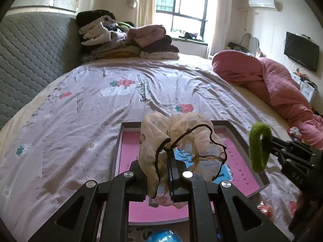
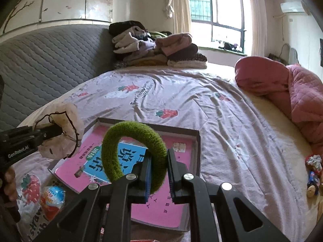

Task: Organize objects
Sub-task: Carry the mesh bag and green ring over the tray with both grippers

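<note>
My left gripper (image 1: 170, 157) is shut on a sheer beige scrunchie (image 1: 181, 129) with a thin black hair tie (image 1: 193, 133) tangled over it; both hang above a grey shallow box (image 1: 236, 127) lined pink. In the right wrist view that scrunchie (image 2: 60, 137) hangs at the left, over the box's near left corner. My right gripper (image 2: 159, 157) is shut on a fuzzy green hair ring (image 2: 133, 139), held upright above the box (image 2: 196, 141). The same green ring (image 1: 259, 147) appears at the right of the left wrist view, over the box's right edge.
The box lies on a bed with a lilac strawberry-print sheet (image 1: 101, 104). Folded clothes (image 1: 125, 40) are stacked at the headboard end, and a pink quilt (image 1: 278, 80) is bunched at the right. A blue and orange packet (image 2: 52, 199) lies near the box, and small items (image 2: 314, 173) sit at the bed's right edge.
</note>
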